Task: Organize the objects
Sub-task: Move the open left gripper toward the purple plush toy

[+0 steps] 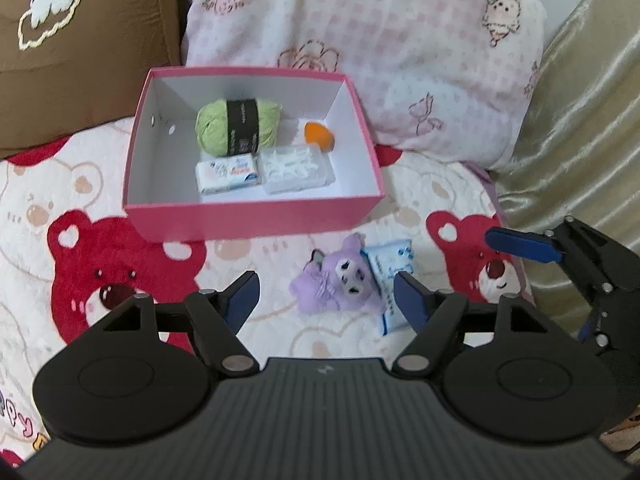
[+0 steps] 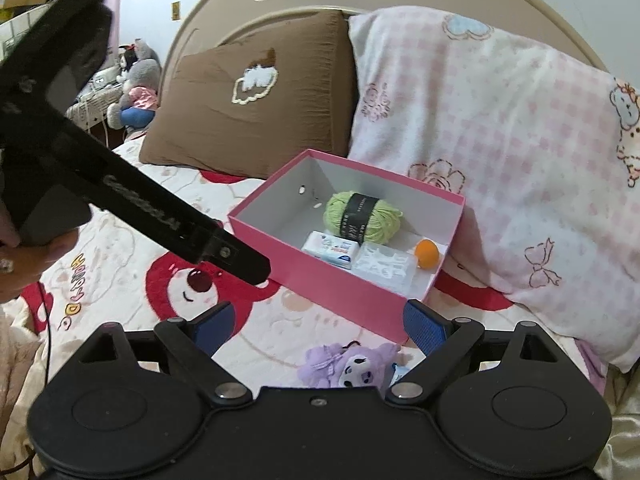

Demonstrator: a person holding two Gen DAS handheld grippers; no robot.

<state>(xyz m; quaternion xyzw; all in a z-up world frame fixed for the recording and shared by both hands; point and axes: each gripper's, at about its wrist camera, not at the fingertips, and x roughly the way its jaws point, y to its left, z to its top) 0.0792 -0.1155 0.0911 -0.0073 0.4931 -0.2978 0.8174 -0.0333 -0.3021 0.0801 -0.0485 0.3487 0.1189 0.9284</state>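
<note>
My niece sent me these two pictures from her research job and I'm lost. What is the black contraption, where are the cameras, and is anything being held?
Each picture comes from a camera mounted on a handheld gripper, looking forward along its blue-padded jaws. The left gripper and right gripper are both open and hold nothing. On the bear-print blanket sits an open pink cardboard box containing green yarn, a tissue pack, a clear plastic case and an orange ball. Outside it lie a purple plush toy and another tissue pack.

pink box [image 1: 248,216] open-topped, left half bare; purple plush [image 1: 340,280] unobstructed on blanket [image 1: 260,256].
</note>
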